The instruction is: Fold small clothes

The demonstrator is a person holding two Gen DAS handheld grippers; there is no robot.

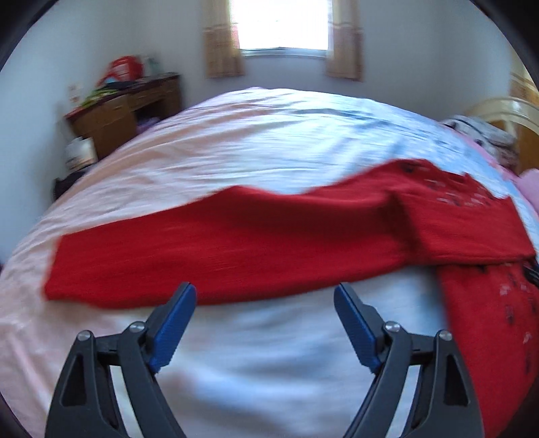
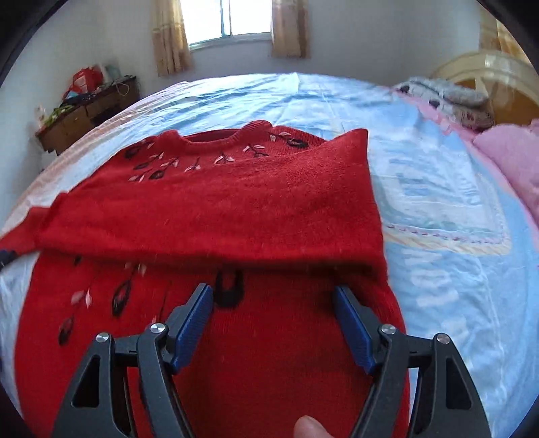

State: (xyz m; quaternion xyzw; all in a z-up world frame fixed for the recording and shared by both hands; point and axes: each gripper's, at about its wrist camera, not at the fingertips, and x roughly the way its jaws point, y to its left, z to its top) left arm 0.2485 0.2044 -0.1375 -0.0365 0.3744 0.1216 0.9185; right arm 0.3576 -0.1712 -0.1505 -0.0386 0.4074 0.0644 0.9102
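A red knitted sweater with black and pink leaf embroidery lies flat on the bed. Its right sleeve is folded across the chest. In the left wrist view the other sleeve stretches out leftward over the sheet, and the sweater body shows at the right edge. My left gripper stands open just in front of that sleeve's near edge, with nothing between its blue pads. My right gripper hovers open over the sweater's lower body, just below the folded sleeve's edge, holding nothing.
The bed has a pale pink and blue sheet. A wooden desk with clutter stands by the far-left wall, under a curtained window. Pink bedding and a grey blanket lie near the headboard at right. A fingertip shows at the bottom.
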